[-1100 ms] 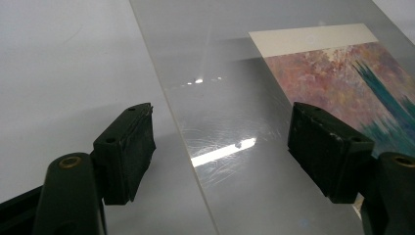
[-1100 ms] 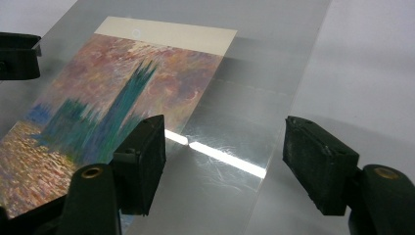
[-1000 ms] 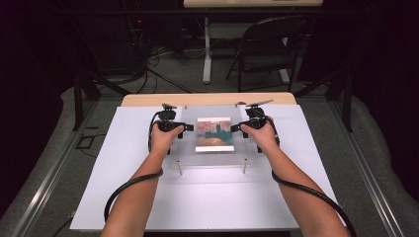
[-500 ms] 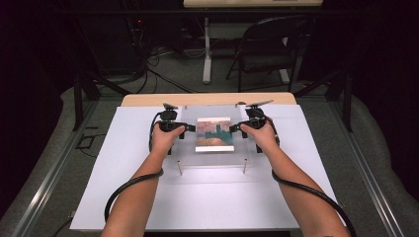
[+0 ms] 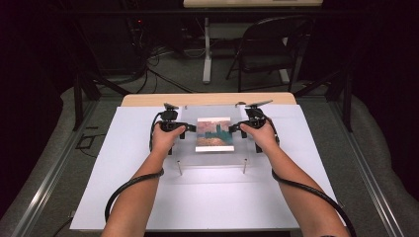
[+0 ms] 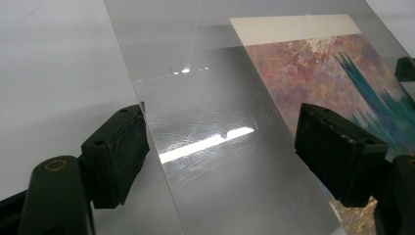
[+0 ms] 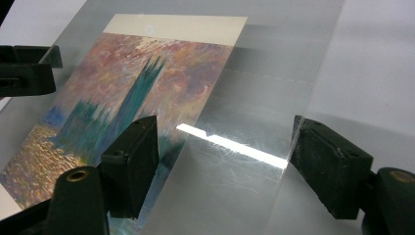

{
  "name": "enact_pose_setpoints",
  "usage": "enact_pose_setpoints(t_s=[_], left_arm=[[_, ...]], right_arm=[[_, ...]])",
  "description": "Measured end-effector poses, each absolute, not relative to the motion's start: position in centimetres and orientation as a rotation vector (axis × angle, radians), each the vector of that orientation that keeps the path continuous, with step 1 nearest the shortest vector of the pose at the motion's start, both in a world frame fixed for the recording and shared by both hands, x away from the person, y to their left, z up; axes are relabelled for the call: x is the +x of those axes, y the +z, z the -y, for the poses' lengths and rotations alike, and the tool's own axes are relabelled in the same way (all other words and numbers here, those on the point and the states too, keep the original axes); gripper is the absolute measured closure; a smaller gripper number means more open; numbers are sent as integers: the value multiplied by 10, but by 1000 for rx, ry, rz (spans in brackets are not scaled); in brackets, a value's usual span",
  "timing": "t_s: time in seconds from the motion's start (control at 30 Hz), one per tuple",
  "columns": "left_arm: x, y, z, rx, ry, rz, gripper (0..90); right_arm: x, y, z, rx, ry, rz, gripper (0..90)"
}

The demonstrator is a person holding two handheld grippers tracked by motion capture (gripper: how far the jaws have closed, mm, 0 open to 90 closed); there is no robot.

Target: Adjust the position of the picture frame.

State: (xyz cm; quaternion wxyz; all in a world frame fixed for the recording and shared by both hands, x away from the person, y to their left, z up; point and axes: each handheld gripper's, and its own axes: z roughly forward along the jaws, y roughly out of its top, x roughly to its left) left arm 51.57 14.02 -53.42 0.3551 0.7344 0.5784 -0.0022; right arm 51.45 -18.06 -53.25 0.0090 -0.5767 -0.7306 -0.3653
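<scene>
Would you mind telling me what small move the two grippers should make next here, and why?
Probably close both grippers on the clear sheet. The left gripper and right gripper each straddle one side edge of it with jaws open, so neither grips it yet. The painted print lies beneath it.

Bright overhead light on white table, dark surroundings, streaky glare on clear sheet, close edges soft

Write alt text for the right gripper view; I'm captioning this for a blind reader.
Two open black jaws straddle the edge of a clear sheet that lies over a painted print of a teal tower under a pink sky. The left gripper sits at the sheet's far side, on a white table.
</scene>
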Motion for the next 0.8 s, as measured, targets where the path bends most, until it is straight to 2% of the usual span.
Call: enact_pose_setpoints(t_s=[0.5,0.7,0.8], left_arm=[[516,-536,-142,1877,-4,-1491,216],[517,-535,-144,1859,-13,-1508,260],[516,-535,-147,1840,-24,-1513,281]], right_arm=[[519,-534,177,-1818,-1149,2274,241],[518,-534,178,-1815,-1140,2277,244],[517,-533,179,-1833,-1157,2265,273]])
